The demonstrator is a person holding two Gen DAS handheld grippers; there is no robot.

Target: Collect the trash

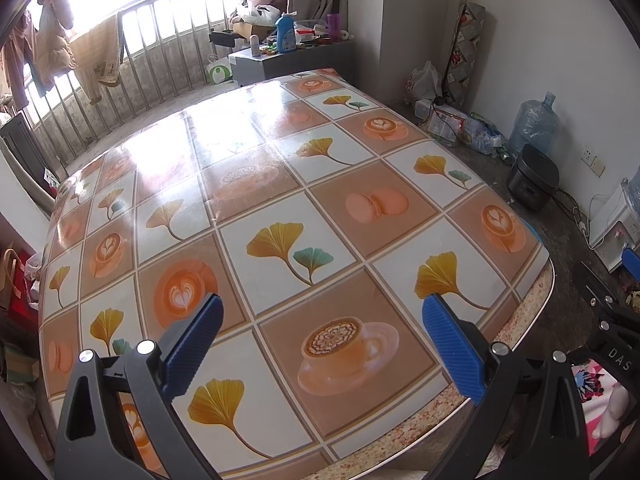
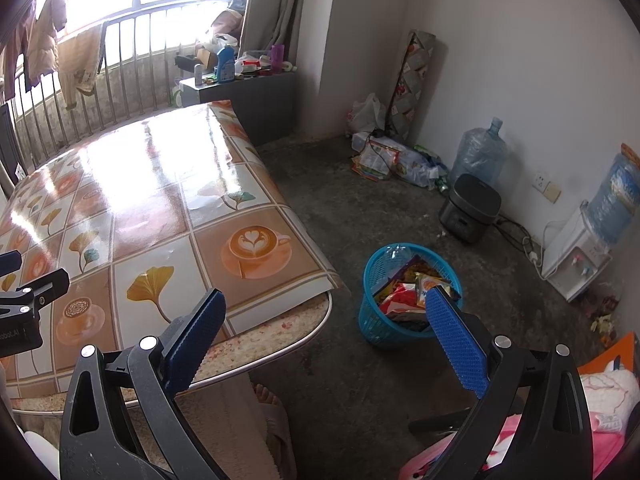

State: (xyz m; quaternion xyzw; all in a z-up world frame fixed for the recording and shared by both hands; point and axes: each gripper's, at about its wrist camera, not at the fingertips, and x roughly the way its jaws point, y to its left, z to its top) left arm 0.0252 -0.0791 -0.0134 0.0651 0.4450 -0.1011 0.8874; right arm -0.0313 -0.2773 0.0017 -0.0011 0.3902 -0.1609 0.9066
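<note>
A blue plastic basket stands on the floor right of the table and holds several snack wrappers and a clear bottle. My right gripper is open and empty, held above the table's near right corner and the floor, with the basket just behind its right finger. My left gripper is open and empty, low over the near part of the patterned tablecloth. The left gripper's body shows at the left edge of the right wrist view.
The table has a rounded metal-edged corner. On the floor by the wall are a dark rice cooker, a water jug, a water dispenser and a heap of bags. A cluttered cabinet stands beyond the table.
</note>
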